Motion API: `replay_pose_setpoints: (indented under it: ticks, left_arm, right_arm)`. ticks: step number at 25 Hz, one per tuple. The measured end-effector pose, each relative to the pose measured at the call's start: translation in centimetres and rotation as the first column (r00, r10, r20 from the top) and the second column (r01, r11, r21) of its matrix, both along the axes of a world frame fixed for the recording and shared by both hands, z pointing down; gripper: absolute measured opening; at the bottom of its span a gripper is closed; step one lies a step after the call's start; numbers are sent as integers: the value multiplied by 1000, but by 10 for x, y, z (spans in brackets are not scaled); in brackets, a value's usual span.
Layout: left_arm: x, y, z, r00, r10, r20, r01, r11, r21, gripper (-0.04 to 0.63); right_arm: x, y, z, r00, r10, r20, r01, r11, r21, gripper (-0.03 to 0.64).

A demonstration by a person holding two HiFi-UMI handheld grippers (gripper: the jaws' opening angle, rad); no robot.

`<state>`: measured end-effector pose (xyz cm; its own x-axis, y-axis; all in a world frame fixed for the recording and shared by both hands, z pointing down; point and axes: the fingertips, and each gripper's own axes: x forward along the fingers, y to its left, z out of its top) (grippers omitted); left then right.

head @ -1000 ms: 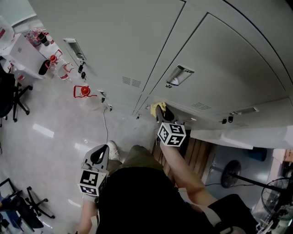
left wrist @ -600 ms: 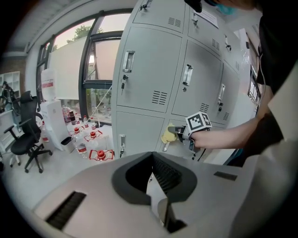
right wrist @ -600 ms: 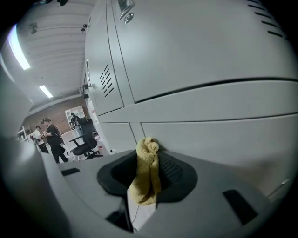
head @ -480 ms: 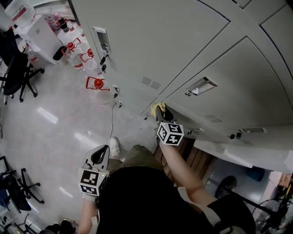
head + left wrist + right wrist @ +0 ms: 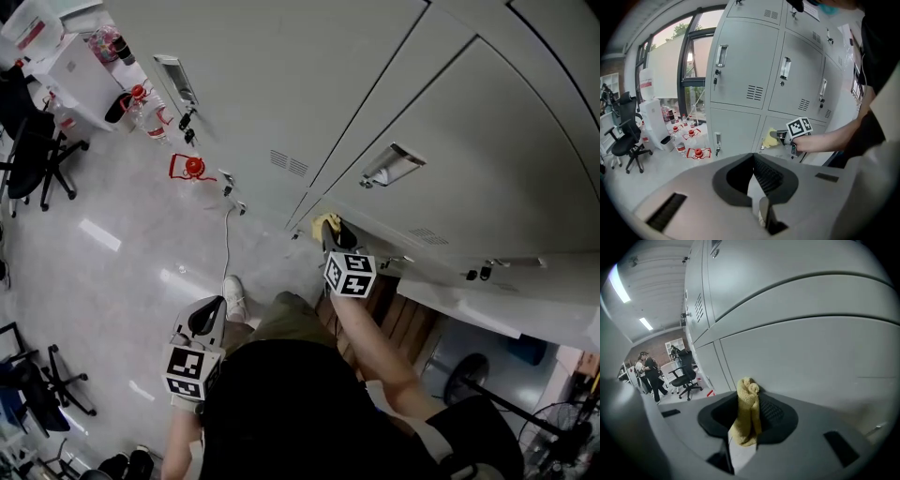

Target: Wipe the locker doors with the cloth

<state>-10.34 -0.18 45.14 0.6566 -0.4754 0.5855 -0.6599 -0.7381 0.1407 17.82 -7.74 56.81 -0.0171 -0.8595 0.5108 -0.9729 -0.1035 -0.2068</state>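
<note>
Two grippers are shown, one in each of the person's hands. The right gripper (image 5: 330, 232) is closed on a yellow cloth (image 5: 323, 222), which is bunched between the jaws and stands out beyond them. The cloth is held up to the grey locker doors (image 5: 281, 84), low down, beside the seam between two lower doors; whether it is pressed on the metal cannot be told. The left gripper (image 5: 208, 310) is held low at the person's side, well apart from the lockers, with its jaws brought together and nothing between them. Red-topped bottles (image 5: 189, 167) and an office chair (image 5: 37, 155) are seen on the floor (image 5: 103, 272) to the left.

Compared with half a second earlier, the cloth is found at almost the same spot on the seam, and the left gripper is unchanged in place and state. The lockers and bottles are shifted slightly across the head view.
</note>
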Motion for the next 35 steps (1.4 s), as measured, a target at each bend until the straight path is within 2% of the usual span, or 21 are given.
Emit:
replay_pose_setpoints:
  ticks: [9,19,27,35]
  left_arm:
    - [50,16,6,996,83,-20,-83,997,-4,8]
    - [98,41,14,983,181,-41,-182,983,-18,8]
    - [105,48,17,973,226,-37,-228,973,-38,8]
    - [88,31,19,966,258,-13,-258,965,-53,8]
  right_arm:
    - [54,50,8,997,74,-7,-75,997,-29,117]
    - [114,106,10,984,177,-32,-179,983,-46,117]
    - [142,131,19,964,262,-49,-266,961,-74,118]
    - [146,134,41,946,301,-116,-316,939,-137,118]
